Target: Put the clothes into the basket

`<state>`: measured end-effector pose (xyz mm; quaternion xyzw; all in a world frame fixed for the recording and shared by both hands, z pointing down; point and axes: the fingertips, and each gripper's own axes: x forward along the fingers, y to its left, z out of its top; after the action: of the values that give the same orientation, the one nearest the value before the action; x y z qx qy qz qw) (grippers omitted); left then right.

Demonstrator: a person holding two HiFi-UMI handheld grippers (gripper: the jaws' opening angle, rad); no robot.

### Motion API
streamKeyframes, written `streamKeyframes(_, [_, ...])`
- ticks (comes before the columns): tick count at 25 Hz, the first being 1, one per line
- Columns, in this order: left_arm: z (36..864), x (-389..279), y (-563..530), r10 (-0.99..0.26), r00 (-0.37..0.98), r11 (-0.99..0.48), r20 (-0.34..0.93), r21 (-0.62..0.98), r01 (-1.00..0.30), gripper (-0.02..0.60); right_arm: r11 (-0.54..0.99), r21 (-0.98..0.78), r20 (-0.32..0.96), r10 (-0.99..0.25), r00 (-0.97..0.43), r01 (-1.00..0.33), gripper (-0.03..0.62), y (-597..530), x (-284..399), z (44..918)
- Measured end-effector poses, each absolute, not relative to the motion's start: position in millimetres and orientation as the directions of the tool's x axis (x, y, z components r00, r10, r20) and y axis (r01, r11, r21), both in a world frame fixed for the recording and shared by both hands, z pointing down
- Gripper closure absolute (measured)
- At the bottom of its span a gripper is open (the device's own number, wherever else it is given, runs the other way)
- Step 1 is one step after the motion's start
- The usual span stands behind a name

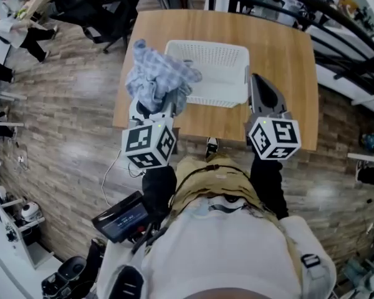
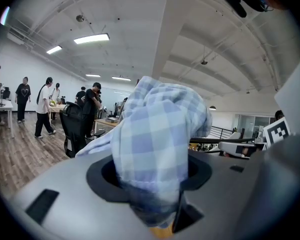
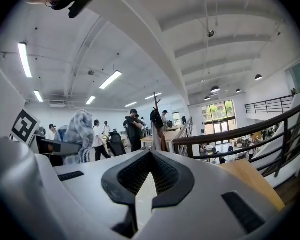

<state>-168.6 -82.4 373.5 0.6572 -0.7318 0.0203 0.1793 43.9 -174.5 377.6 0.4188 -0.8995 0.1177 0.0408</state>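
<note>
Okay, starting at my left: the left gripper (image 1: 153, 112) is clamped on the checked garment (image 1: 159, 76), pale blue and white, bunched into a crumpled heap above the jaws. No brand or wording comes through for me; the only print is the black-and-white square markers (image 1: 149, 145) on the gripper cubes.

In the head view the checked garment is held up over the near left corner of the wooden table (image 1: 280, 55). It is just beside the left end of the white slotted basket (image 1: 215, 95) and not inside it.

The left gripper view gives me what the head view can't: the checked garment (image 2: 155, 139) close up, in soft wide checks, with its fabric pinched between the pads. Beyond it are a black office chair (image 2: 74, 129) and people (image 2: 44, 106) standing in the hall.

Moving right, the basket stands on the table. The right gripper (image 1: 255, 80) sits at its right end, jaws pressed together on nothing. Its own view shows white basket mesh (image 3: 146, 194) through the slit below the tips, and the checked garment (image 3: 80, 131) off to the left.
</note>
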Motion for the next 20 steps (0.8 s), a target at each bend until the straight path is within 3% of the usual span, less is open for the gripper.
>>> streamKeyframes(10, [394.1, -150.9, -101.7, -0.925, 0.061, 0.007, 0.376, 0.179, -0.984, 0.356, 0.589, -0.197, 0.225, -0.751, -0.621, -0.784, 0.572, -171.5, 46.9, 393.7])
streamKeyframes(16, [456.4, -131.5, -123.3, -0.817, 0.178, -0.131, 0.548, 0.123, -0.984, 0.354, 0.565, -0.228, 0.272, -0.745, -0.609, -0.793, 0.572, -176.0, 46.9, 423.0])
streamKeyframes(20, [510.2, -116.3, -127.8, -0.696, 0.222, -0.253, 0.683, 0.057, -0.966, 0.354, 0.566, -0.244, 0.369, -0.697, -0.615, -0.787, 0.572, -179.7, 41.5, 467.9])
